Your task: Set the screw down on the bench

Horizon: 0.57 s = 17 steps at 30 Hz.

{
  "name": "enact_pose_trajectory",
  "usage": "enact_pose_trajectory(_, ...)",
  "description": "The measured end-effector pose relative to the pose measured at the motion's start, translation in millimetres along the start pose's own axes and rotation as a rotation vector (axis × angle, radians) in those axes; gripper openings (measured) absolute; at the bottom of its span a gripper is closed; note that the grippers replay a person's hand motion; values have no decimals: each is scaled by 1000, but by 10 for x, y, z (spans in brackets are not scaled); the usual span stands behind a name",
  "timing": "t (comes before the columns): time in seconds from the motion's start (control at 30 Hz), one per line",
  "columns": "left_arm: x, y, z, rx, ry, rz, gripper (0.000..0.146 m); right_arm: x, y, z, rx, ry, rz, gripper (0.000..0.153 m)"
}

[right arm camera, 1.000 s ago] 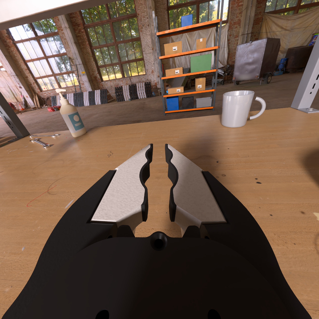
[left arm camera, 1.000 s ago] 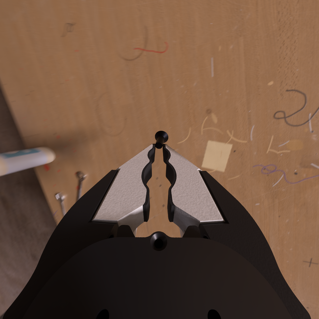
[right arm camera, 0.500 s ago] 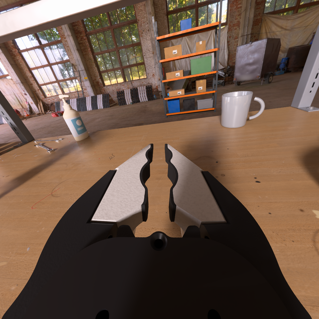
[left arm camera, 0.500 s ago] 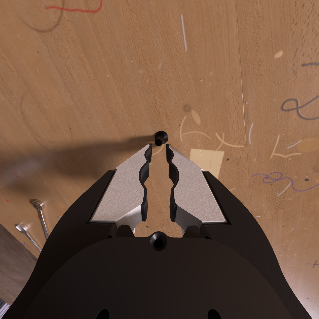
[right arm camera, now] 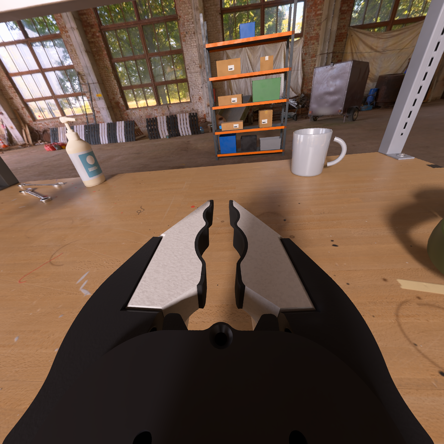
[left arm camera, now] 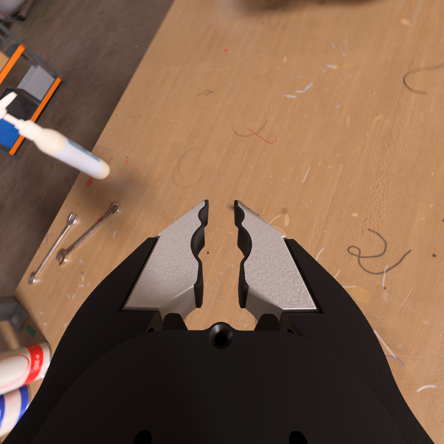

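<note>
The screw shows in neither view. My left gripper [left arm camera: 221, 204] is open and empty; it looks down on the wooden bench [left arm camera: 312, 144], and only bare scratched wood lies between its fingers. My right gripper [right arm camera: 221, 203] hangs low over the bench [right arm camera: 120, 240], pointing level toward the far edge. Its jaws stand a narrow gap apart with nothing between them.
A pump bottle [left arm camera: 72, 153] [right arm camera: 84, 163] and two wrenches [left arm camera: 89, 230] [right arm camera: 36, 194] lie near the bench's left edge. Cans [left arm camera: 21, 367] stand at the lower left. A white mug [right arm camera: 310, 153] and a metal post [right arm camera: 418, 79] are at the far right. An olive-green object [right arm camera: 437, 249] sits at the right edge.
My left gripper let go of the black screw, opened wider and pulled away, turning toward the bench's left edge; the screw has left its view. My right gripper has hardly moved.
</note>
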State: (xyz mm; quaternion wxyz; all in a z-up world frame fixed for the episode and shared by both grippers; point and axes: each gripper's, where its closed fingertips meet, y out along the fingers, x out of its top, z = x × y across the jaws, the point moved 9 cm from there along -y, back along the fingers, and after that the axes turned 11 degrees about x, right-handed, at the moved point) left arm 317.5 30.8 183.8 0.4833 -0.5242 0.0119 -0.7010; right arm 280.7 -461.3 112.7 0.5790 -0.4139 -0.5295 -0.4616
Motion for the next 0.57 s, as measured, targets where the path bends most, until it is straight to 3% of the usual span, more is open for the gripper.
enact_pose_trajectory(0.1, -31, -151, 150, 53, -98, -34, 29, -2, 43, -3, -5, -17, 5, 13)
enact_pose_trajectory(0.57, -634, -449, 952, 358, -459, -36, 36, -24, 142, -18, -37, -26, 50, 14)
